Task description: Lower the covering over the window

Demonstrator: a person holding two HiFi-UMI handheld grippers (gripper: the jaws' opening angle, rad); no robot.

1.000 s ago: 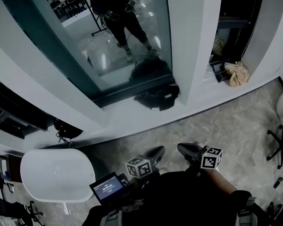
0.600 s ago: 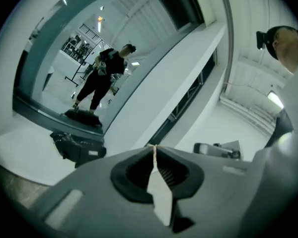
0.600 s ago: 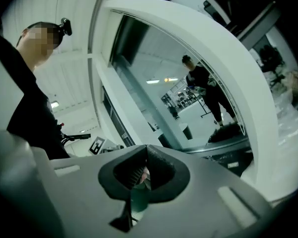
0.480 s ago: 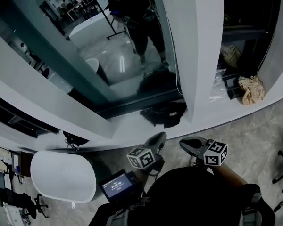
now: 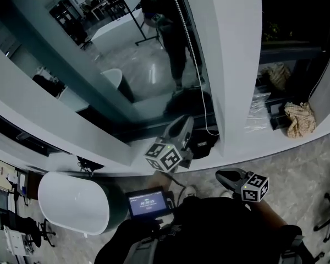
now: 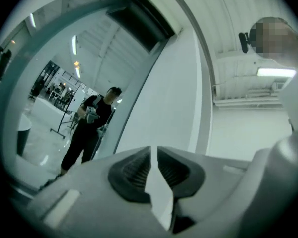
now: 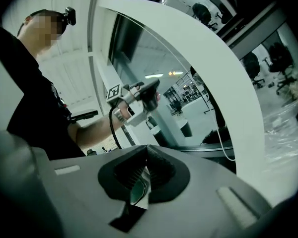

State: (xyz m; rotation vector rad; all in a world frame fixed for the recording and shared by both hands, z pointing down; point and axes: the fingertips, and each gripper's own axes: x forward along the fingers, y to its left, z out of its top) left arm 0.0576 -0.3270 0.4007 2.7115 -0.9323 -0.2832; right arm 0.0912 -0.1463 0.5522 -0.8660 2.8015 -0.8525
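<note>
The window glass (image 5: 126,54) stands bare and mirrors the person. A white bead cord (image 5: 190,43) hangs down its right edge and ends in a loop (image 5: 212,131) by the white pillar (image 5: 234,65). My left gripper (image 5: 180,130) is raised close to that loop, just left of it. In the left gripper view its jaws (image 6: 154,150) have just been opening and show a thin gap with nothing in it. My right gripper (image 5: 229,176) hangs low by the person's waist. Its jaws (image 7: 147,150) are shut and empty. The right gripper view shows the left gripper (image 7: 146,95) before the glass.
A black bag (image 5: 203,143) lies on the sill (image 5: 154,131) under the cord. A crumpled cloth (image 5: 300,120) and a plastic sheet (image 5: 258,109) lie on the sill right of the pillar. A white oval table (image 5: 71,202) stands lower left, and a small lit screen (image 5: 148,201) hangs at the person's chest.
The left gripper has risen from beside the waist up to the window, near the cord's loop. The right gripper stays low. The head view has tilted further up the glass.
</note>
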